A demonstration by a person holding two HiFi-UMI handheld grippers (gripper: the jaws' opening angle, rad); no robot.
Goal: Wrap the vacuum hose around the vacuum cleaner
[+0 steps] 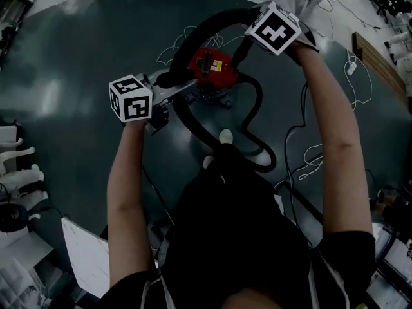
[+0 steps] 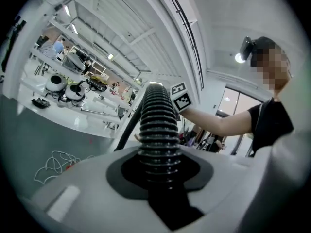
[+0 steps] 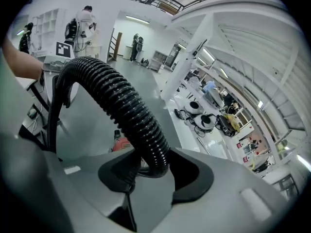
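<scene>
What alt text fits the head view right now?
The left gripper and right gripper both grip a black hose arched over a red vacuum. The hose's slack loops back toward the person.

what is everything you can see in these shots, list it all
vacuum cleaner: 1, red, middle of the dark floor patch
vacuum hose: 1, black and ribbed, arched over the cleaner between both tongs, the rest looped on the floor towards the person
floor: 1 round patch, dark
cables: several, white, loose on the floor right of and behind the cleaner
benches: several, white, beyond the dark patch
left tongs: 1, grey, shut on the hose, left of the cleaner
right tongs: 1, grey, shut on the hose, upper right of the cleaner
arms: 2, bare, reaching forward
</scene>
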